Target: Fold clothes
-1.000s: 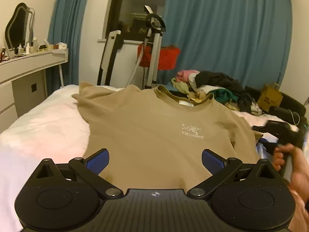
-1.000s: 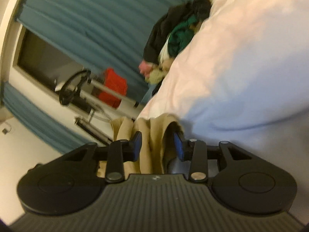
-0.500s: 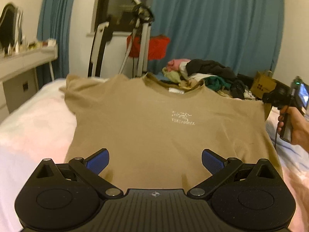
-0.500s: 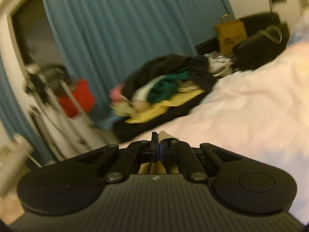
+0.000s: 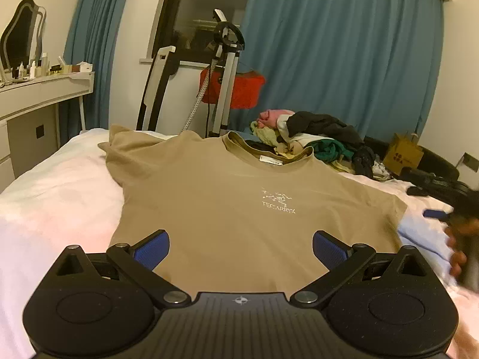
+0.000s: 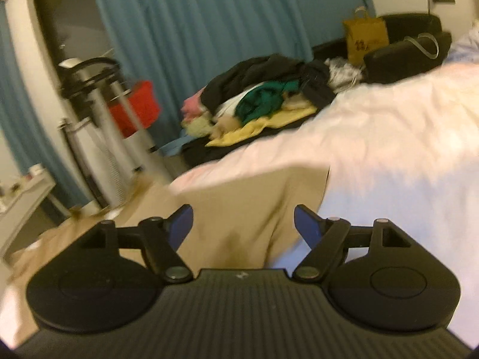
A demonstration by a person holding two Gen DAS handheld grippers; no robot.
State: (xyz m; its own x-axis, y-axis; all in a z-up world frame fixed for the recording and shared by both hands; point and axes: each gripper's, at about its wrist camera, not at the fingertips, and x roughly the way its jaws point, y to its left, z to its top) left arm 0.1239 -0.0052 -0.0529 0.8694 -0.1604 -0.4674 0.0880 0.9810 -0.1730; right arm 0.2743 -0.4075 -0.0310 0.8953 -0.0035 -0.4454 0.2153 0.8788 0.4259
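Tan T-shirt [image 5: 227,197] flat on bed [image 5: 54,197], logo up; L gripper [image 5: 241,246] & R gripper [image 6: 243,224] both spread wide, empty, above shirt

The tan T-shirt [image 5: 239,197] lies spread front-up on the white bed [image 5: 51,209]. The left gripper [image 5: 241,246] is positioned over the shirt's near hem, jaws wide apart. Beyond the shirt's collar sits a pile of clothes [image 5: 314,140]. Right of the shirt, a blurred hand [image 5: 462,248] holds the right gripper [image 5: 440,214].

One tan T-shirt [image 5: 239,203], two grippers, perhaps one clothes pile [image 5: 314,137].
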